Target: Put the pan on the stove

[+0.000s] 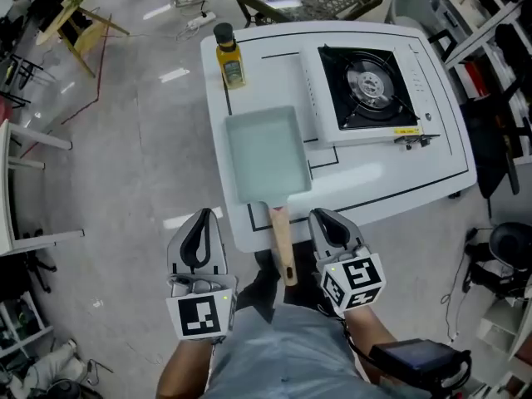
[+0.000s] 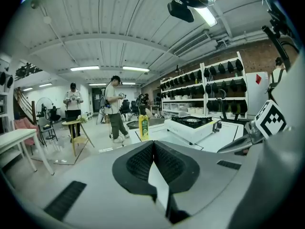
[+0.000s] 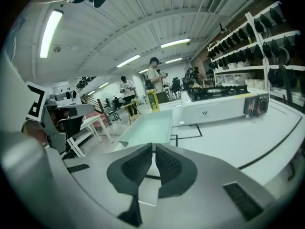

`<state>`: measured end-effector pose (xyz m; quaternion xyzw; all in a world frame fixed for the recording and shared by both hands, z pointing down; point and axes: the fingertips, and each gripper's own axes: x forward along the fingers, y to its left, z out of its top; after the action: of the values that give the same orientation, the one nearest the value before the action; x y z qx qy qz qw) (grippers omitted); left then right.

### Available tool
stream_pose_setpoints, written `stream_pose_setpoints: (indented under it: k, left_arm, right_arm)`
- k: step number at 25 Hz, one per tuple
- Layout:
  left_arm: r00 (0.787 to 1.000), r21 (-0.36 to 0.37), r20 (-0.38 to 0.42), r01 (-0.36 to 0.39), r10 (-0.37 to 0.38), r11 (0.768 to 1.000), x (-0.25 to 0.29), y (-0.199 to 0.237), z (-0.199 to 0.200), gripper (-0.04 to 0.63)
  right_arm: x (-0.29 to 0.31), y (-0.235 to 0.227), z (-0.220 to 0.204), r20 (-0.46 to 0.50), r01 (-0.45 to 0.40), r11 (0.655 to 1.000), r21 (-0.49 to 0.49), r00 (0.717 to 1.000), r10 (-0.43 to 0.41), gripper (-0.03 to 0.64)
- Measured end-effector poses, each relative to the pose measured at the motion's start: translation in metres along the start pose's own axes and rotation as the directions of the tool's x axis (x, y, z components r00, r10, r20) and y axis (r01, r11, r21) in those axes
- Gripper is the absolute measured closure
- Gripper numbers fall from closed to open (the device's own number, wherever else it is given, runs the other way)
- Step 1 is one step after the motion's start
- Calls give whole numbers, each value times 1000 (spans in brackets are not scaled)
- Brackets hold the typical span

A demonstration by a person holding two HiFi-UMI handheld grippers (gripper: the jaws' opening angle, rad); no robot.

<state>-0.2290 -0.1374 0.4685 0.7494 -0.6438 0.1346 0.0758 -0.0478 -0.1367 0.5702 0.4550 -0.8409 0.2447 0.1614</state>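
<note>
The left claw (image 1: 202,216) and right claw (image 1: 324,219) were both pinched together on nothing, flanking the wooden handle (image 1: 282,243) at the counter (image 1: 391,173) edge. The pan (image 1: 266,156) lay on the counter, just beside the stove (image 1: 371,86).

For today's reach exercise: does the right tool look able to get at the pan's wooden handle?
Probably yes. The pan handle juts past the table edge beside the right tool, nothing between them; its jaws are together and must open first.
</note>
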Motion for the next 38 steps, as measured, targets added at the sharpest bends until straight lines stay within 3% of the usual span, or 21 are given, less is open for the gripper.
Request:
stream_pose_setpoints:
  k: [5, 8, 14, 16, 18, 19, 27, 33, 35, 38]
  left_arm:
    - [999, -25, -49, -3, 1, 1000, 15, -9, -27, 577]
    - [998, -12, -59, -13, 12, 1000, 18, -10, -30, 577]
    - [997, -21, -68, -27, 26, 999, 24, -7, -30, 577]
    - [996, -37, -83, -34, 31, 999, 25, -5, -35, 577]
    - [996, -31, -89, -35, 32, 999, 29, -4, -38, 577]
    - [995, -27, -91, -35, 32, 999, 31, -3, -40, 577]
    - [990, -50, -135, -50, 43, 997, 44, 10, -61, 577]
    - [985, -73, -153, -88, 76, 993, 44, 26, -69, 577]
    - [984, -80, -156, -99, 86, 992, 43, 31, -69, 577]
    - [982, -90, -161, -111, 96, 990, 40, 38, -71, 577]
  right_arm:
    - [6, -11, -33, -60, -26, 998, 50, 998, 29, 565]
    - [5, -12, -34, -53, -81, 987, 142, 995, 90, 565]
    - [11, -2, -33, -40, -234, 902, 363, 963, 266, 563]
    - [13, 7, -34, -32, -303, 864, 401, 939, 344, 543]
    - [14, 19, -37, -31, -371, 805, 463, 901, 433, 422]
    - [16, 24, -39, -32, -393, 777, 493, 883, 468, 412]
    - [34, 45, -47, -66, -425, 673, 605, 816, 574, 396]
    - [48, 59, -50, -92, -385, 592, 709, 781, 618, 397]
    - [53, 62, -48, -71, -364, 534, 763, 774, 630, 397]
    - [59, 64, -43, -6, -339, 416, 844, 769, 639, 397]
